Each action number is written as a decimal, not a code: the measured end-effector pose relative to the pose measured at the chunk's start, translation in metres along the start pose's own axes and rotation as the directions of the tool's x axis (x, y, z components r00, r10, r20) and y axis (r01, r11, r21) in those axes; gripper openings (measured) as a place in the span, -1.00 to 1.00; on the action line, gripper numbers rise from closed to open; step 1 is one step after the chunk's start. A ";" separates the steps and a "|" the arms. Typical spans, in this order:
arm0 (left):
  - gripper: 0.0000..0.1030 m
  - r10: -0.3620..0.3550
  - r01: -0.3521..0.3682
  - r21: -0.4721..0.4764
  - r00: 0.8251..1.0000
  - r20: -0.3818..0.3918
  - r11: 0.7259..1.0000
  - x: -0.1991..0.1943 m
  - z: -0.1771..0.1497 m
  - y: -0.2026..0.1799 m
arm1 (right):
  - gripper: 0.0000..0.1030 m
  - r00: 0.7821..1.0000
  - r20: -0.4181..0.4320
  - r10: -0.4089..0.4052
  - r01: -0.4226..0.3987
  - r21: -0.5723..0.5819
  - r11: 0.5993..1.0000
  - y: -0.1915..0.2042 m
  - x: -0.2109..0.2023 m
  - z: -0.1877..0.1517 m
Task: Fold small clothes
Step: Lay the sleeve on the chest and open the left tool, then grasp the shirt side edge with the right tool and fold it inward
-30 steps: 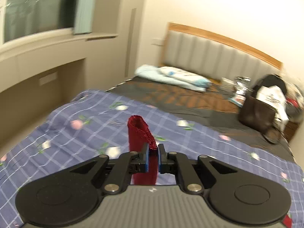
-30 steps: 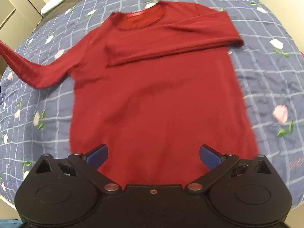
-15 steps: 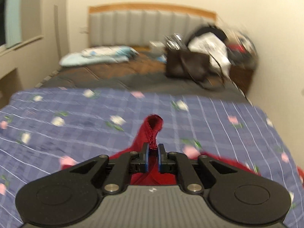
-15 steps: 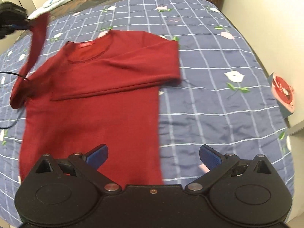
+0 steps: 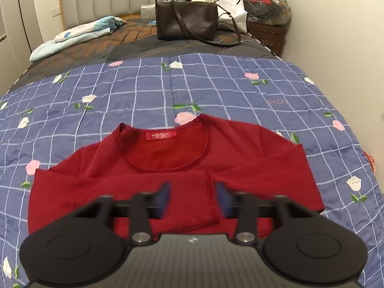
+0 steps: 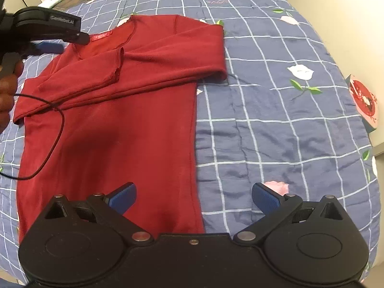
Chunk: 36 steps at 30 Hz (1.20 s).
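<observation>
A dark red long-sleeved top [image 6: 115, 120] lies flat on the blue checked bedspread [image 6: 276, 120], both sleeves folded across its chest. In the left wrist view the collar and red label [image 5: 161, 135] face me, and a sleeve cuff [image 5: 211, 199] lies between the fingers. My left gripper [image 5: 193, 198] hovers open just over that cuff, holding nothing; it also shows as a black tool [image 6: 48, 26] at the top's collar. My right gripper [image 6: 194, 198] is open above the top's lower right hem edge, empty.
A brown handbag [image 5: 186, 21], white shopping bag [image 5: 225, 0] and a bag of clothes [image 5: 266, 0] sit at the headboard end, with folded light bedding [image 5: 79, 33] to the left. A wall runs along the bed's right edge. A cable [image 6: 48, 129] trails over the top. A hand [image 6: 7, 88] holds the left tool.
My left gripper carried the sleeve it held across the chest, then let go and opened. The right gripper stayed open while its view shifted right along the hem.
</observation>
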<state>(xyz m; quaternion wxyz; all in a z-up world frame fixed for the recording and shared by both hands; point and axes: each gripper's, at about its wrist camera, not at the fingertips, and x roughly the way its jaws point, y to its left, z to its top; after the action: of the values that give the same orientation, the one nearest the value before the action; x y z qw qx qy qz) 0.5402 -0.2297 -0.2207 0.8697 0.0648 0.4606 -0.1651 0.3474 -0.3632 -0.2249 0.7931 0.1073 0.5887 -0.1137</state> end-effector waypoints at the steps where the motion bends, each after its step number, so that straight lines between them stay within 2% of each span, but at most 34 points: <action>1: 0.18 0.001 -0.001 -0.009 1.000 -0.003 1.000 -0.003 -0.002 0.003 | 0.99 1.000 0.000 0.006 -0.006 0.000 1.000 0.000 0.002 0.002; 3: 0.37 0.000 -0.001 -0.029 1.000 -0.022 1.000 -0.005 -0.003 0.014 | 0.99 1.000 0.001 0.024 -0.024 0.000 1.000 0.002 0.007 0.008; 5: 0.55 0.030 -0.032 -0.063 0.999 -0.033 0.997 -0.010 -0.007 0.028 | 0.98 0.998 0.008 0.062 -0.062 0.006 0.998 0.006 0.014 0.020; 6: 0.65 0.050 -0.052 -0.077 0.998 -0.033 0.996 -0.013 -0.009 0.037 | 0.98 0.996 0.020 0.091 -0.091 0.008 0.996 0.009 0.018 0.030; 8: 0.71 0.098 -0.102 -0.101 0.994 -0.043 0.990 -0.019 -0.020 0.056 | 0.96 0.989 0.046 0.143 -0.144 0.005 0.990 0.018 0.025 0.049; 10: 0.80 0.169 -0.177 -0.124 0.983 -0.075 0.976 -0.024 -0.035 0.080 | 0.88 0.976 0.076 0.202 -0.201 -0.019 0.979 0.032 0.035 0.073; 13: 0.92 0.280 -0.298 -0.143 0.951 -0.131 0.944 -0.029 -0.056 0.116 | 0.62 0.958 0.099 0.270 -0.263 -0.079 0.962 0.059 0.057 0.111; 17: 0.95 0.411 -0.444 -0.137 0.886 -0.215 0.885 -0.035 -0.082 0.163 | 0.52 0.954 0.071 0.292 -0.286 -0.084 0.955 0.090 0.096 0.153; 18: 0.96 0.432 -0.467 -0.135 0.874 -0.224 0.874 -0.037 -0.087 0.173 | 0.42 0.956 0.058 0.287 -0.283 -0.064 0.957 0.095 0.106 0.159; 20: 0.96 0.462 -0.501 -0.132 0.853 -0.244 0.856 -0.039 -0.095 0.187 | 0.01 0.964 0.034 0.263 -0.262 -0.028 0.965 0.103 0.120 0.167; 21: 0.97 0.472 -0.513 -0.129 0.845 -0.252 0.849 -0.039 -0.098 0.193 | -0.59 0.969 0.018 0.246 -0.246 -0.019 0.969 0.107 0.124 0.169; 22: 0.96 0.480 -0.522 -0.126 0.838 -0.260 0.844 -0.038 -0.100 0.198 | -0.94 0.970 0.009 0.242 -0.242 -0.016 0.970 0.110 0.124 0.171; 23: 0.96 0.484 -0.527 -0.123 0.835 -0.263 0.841 -0.039 -0.103 0.201 | -0.95 0.968 0.014 0.251 -0.251 -0.017 0.968 0.112 0.120 0.172; 25: 0.96 0.482 -0.522 -0.118 0.838 -0.256 0.845 -0.035 -0.105 0.204 | -0.98 0.945 0.035 0.325 -0.325 -0.013 0.946 0.115 0.103 0.177; 27: 0.96 0.482 -0.516 -0.102 0.842 -0.242 0.850 -0.029 -0.106 0.204 | -0.98 0.913 0.075 0.401 -0.402 0.006 0.916 0.118 0.078 0.189; 31: 0.91 0.487 -0.506 -0.047 0.848 -0.211 0.861 -0.007 -0.100 0.190 | -0.98 0.823 0.200 0.531 -0.544 0.013 0.839 0.118 0.018 0.226; 33: 0.86 0.493 -0.504 -0.015 0.850 -0.184 0.863 0.003 -0.094 0.184 | -0.98 0.791 0.253 0.557 -0.570 -0.024 0.821 0.119 -0.006 0.245; 36: 0.78 0.507 -0.513 0.006 0.846 -0.163 0.858 0.019 -0.084 0.183 | -0.98 0.768 0.285 0.573 -0.580 -0.067 0.812 0.118 -0.029 0.262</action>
<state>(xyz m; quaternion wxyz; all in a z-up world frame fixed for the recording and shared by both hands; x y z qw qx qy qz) 0.5477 -0.0402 -0.2910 0.8438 0.1813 0.4977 0.0861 0.6140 -0.3286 -0.1181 0.8661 0.2745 0.4022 0.1133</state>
